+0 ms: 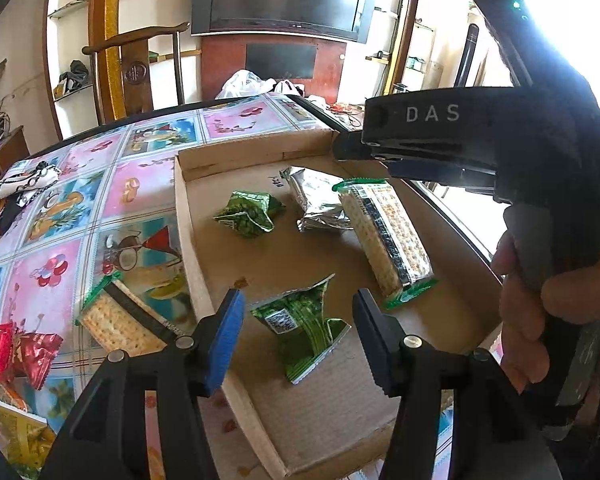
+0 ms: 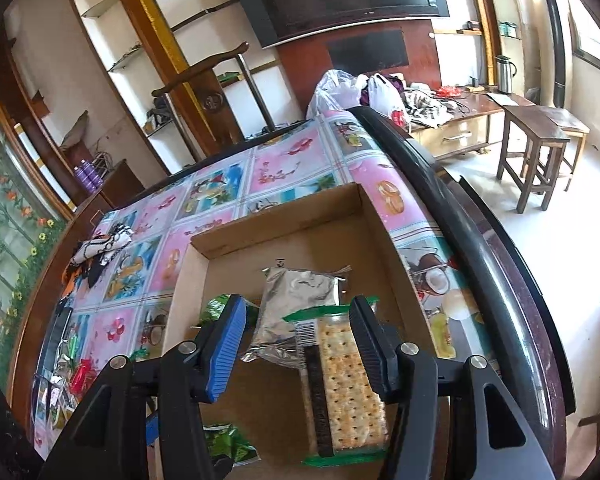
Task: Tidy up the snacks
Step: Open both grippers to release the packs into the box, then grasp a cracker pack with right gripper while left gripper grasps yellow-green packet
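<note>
The cardboard tray (image 1: 188, 216) on the table holds four snacks. The left gripper (image 1: 298, 322) stands part open over the near green packet (image 1: 304, 328), pads clear of it. The right gripper (image 2: 298, 320) stands part open above the cracker pack (image 2: 344, 384) beside the silver pouch (image 2: 296, 300), gripping nothing.

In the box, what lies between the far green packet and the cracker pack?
A silver foil packet lies between the far green packet and the cracker pack, touching the cracker pack. The left wrist view shows it best.
</note>
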